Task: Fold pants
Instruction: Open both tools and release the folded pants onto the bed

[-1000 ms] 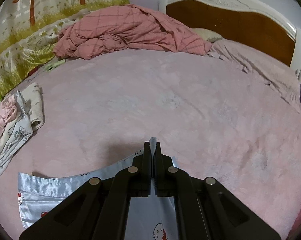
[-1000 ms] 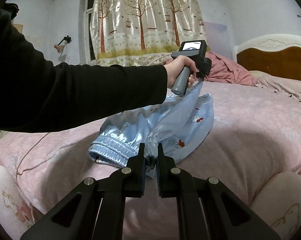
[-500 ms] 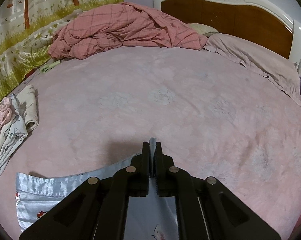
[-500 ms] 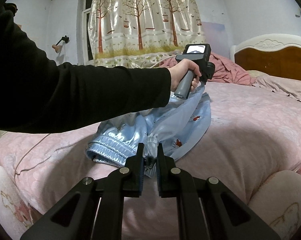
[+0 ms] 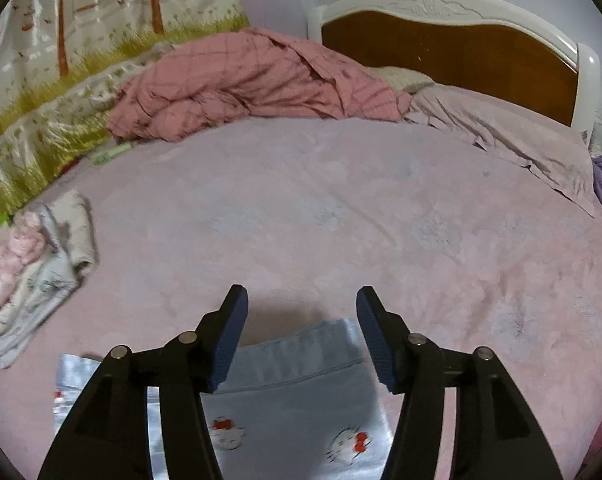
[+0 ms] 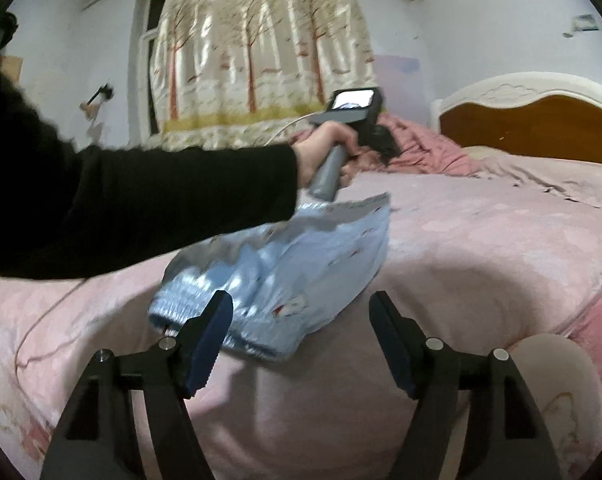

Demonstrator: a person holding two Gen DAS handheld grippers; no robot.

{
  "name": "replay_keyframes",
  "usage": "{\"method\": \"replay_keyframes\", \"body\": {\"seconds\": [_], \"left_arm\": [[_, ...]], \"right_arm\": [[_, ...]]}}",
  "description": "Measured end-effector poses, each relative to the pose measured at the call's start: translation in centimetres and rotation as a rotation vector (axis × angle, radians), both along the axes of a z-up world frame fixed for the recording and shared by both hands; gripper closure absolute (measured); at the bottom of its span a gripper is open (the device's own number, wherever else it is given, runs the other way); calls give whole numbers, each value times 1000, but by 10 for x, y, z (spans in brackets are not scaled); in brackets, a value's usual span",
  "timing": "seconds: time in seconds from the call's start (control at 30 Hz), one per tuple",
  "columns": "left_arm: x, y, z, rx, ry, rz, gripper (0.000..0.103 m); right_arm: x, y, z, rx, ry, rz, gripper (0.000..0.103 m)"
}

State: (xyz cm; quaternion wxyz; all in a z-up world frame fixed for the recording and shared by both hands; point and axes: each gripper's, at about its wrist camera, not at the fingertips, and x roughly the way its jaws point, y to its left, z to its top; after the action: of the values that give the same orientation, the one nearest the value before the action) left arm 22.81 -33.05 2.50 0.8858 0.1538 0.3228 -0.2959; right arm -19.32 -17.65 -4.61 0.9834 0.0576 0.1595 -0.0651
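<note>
Shiny light-blue pants with small cartoon cat prints lie folded on the pink bed. In the left wrist view my left gripper hovers over their far hem, its jaws opening with nothing pinched between the blue pads. In the right wrist view the pants lie as a bundle with the ribbed waistband toward me. My right gripper is opening too, just in front of the waistband, and its pads press on nothing. A hand in a black sleeve holds the left gripper's handle above the pants' far end.
A crumpled pink checked quilt lies at the head of the bed by the wooden headboard. A stack of folded clothes sits at the left edge. A tree-print curtain hangs behind. A pale rounded bedpost stands at the near right.
Both grippers were shut on the pants and have now let go, jaws spread wide. The fabric has dropped onto the bed, and the left gripper has lifted a little.
</note>
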Motion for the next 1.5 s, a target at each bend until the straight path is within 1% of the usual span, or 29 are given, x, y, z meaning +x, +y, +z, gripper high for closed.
{"method": "replay_keyframes", "body": {"seconds": [0.1,0.17,0.2,0.3,0.4,0.53,0.63,0.77,0.87,1.0,1.1,1.2,1.3,1.43,1.5], "left_arm": [[-11,23,17,-21,-70,46,47],[-19,44,30,-57,-83,95,47],[-28,59,39,-83,-108,121,47],[-64,95,63,-114,-236,162,47],[-105,130,83,-144,-333,194,47],[-153,178,103,-205,-402,263,45],[-186,207,110,-214,-457,309,42],[-223,240,108,-213,-463,356,42],[-247,260,105,-226,-468,405,39],[-273,278,93,-243,-443,449,37],[-288,286,83,-247,-424,478,37],[-299,290,74,-246,-405,488,37],[-305,295,61,-245,-390,515,34],[-306,300,38,-244,-347,542,34],[-307,302,25,-238,-339,556,34]], "right_arm": [[-2,-2,2,-13,-3,-14,31],[-3,-3,3,-11,-5,-14,31],[-4,-4,4,-14,-7,-15,30],[-5,-5,10,-47,-27,-22,29],[-4,-12,17,-84,-62,-36,28],[2,-27,28,-119,-90,-78,28],[10,-44,36,-119,-105,-110,28],[21,-66,47,-138,-128,-131,28],[27,-77,54,-154,-136,-124,28],[33,-89,59,-152,-133,-118,28],[29,-96,66,-163,-152,-128,28],[28,-100,73,-176,-173,-126,28],[24,-101,77,-168,-182,-110,27],[25,-99,76,-138,-162,-93,27],[24,-98,75,-132,-155,-90,27]]}}
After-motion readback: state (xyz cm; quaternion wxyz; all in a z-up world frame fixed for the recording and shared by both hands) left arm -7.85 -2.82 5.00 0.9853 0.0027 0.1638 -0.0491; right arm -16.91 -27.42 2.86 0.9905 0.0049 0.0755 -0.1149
